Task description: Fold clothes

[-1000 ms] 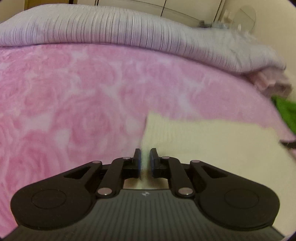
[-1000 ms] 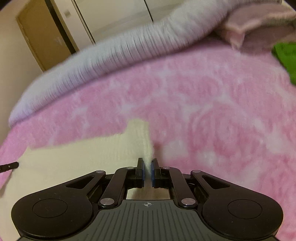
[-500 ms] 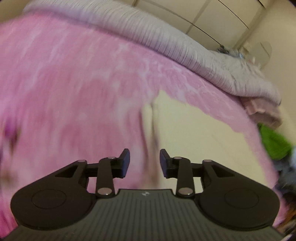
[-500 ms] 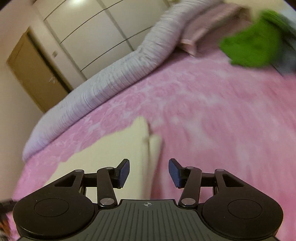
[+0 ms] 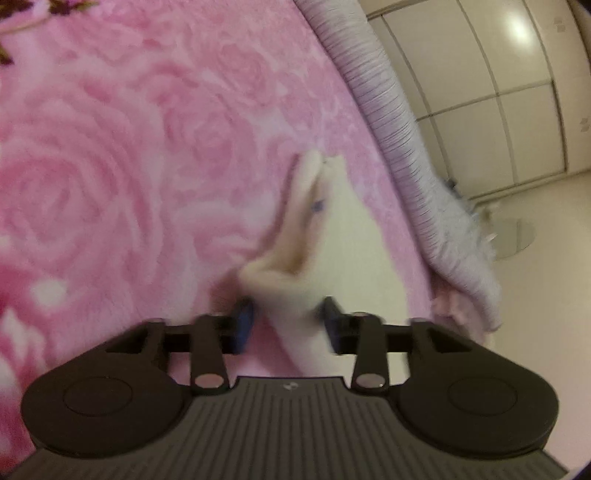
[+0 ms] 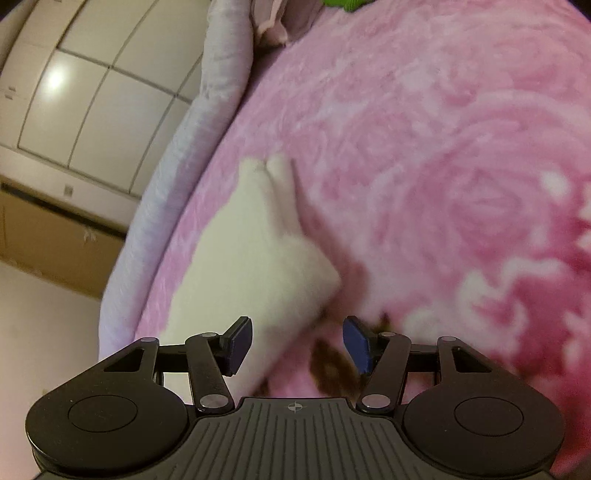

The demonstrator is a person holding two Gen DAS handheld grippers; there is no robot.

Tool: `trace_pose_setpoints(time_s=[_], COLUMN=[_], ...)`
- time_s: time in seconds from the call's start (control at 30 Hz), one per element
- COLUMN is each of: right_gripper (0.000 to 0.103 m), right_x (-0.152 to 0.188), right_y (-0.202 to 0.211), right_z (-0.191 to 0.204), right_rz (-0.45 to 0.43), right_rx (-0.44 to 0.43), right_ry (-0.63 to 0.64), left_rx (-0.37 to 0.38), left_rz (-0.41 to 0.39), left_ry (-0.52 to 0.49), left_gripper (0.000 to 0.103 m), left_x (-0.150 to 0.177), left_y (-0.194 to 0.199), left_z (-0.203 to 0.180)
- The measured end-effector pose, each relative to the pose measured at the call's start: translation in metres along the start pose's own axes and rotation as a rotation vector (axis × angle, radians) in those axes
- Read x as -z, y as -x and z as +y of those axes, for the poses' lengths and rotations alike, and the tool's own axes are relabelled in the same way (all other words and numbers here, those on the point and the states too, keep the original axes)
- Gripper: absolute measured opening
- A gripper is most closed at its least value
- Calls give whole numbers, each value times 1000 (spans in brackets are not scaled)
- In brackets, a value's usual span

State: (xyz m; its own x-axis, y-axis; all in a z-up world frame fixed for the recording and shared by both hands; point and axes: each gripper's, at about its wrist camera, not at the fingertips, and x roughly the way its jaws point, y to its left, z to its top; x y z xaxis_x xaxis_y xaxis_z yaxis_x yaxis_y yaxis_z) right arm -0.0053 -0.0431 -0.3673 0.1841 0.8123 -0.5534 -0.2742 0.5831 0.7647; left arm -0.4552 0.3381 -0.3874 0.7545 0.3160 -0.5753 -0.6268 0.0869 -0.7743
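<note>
- Left gripper point(image 5: 286, 325) now spread wide, no longer pinching; cream garment point(image 5: 343, 236) lies loose between its jaws.
- Right gripper point(image 6: 297, 341) also sprung open, cloth released.
- Garment rests doubled on the pink blanket point(image 5: 110, 166), near its striped-duvet point(image 5: 399, 122) edge: this fold looks laid.

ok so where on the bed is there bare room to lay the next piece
Bare pink rose blanket lies open left of the cream garment in the left view, and right of it in the right view. The strip toward the grey striped duvet is narrow, with green clothing piled beyond.
</note>
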Motion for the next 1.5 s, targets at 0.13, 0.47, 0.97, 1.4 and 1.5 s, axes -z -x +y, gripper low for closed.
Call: trace_pose_setpoints(time_s=[0.13, 0.47, 0.97, 1.4, 1.5], right_gripper=[16, 18, 27, 27, 27], right_x=[-1, -5, 57, 43, 51], right_y=[-8, -5, -12, -12, 6], right_z=[5, -10, 90, 53, 69], right_rz=[-42, -7, -146, -61, -16], right_rx=[81, 77, 254, 286, 307], right_ry=[84, 59, 964, 766, 720], left_rx=[-33, -43, -330, -503, -549], left_rz=[-18, 2, -38, -36, -40], left_ry=[-122, -183, -822, -813, -852], left_gripper=[12, 14, 11, 9, 15], left_x=[-1, 3, 28, 47, 71], left_y=[2, 11, -14, -9, 7], left_z=[-10, 1, -111, -115, -132])
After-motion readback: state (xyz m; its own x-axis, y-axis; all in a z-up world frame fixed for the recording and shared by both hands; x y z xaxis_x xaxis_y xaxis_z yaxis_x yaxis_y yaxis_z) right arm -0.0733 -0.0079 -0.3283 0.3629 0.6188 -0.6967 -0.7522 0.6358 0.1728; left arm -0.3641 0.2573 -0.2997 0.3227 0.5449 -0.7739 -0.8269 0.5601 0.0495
